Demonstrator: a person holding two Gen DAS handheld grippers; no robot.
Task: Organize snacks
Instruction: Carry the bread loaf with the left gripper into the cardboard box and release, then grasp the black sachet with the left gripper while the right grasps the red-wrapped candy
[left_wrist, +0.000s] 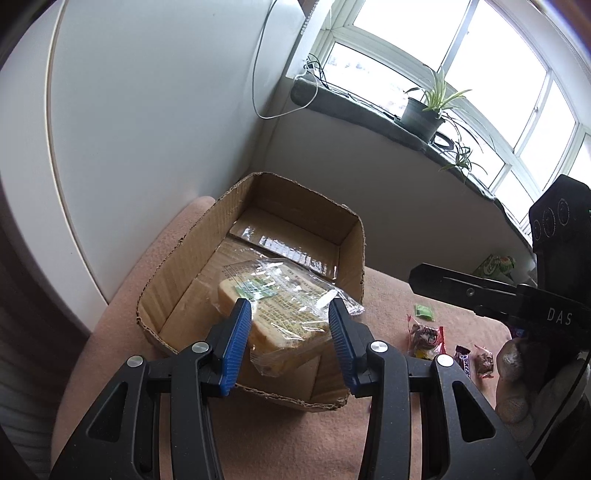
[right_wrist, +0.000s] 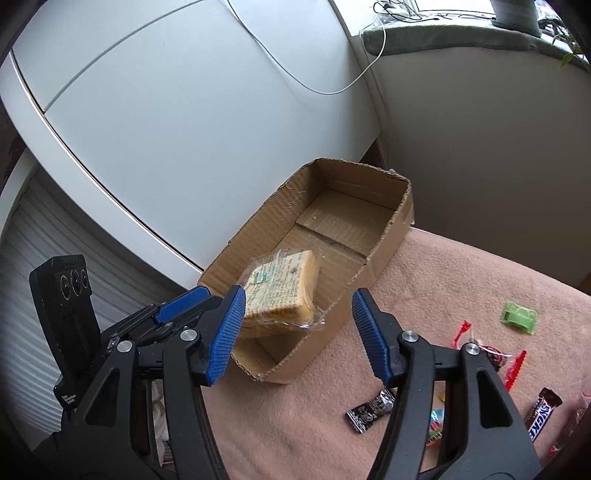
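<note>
Here we see the wrapped bread slice straight ahead between our left gripper fingers, spread over the cardboard box, long axis slanting away rightward.

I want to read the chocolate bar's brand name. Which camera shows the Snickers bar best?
The right wrist view: the Snickers bar lies on the pink cloth at the lower right, lettering legible, unobstructed. In the left wrist view the bar appears small, foreshortened and partly hidden behind the left gripper's frame.

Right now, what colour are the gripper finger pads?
Blue, ribbed pads on black arms; clearest in the right wrist view.
</note>
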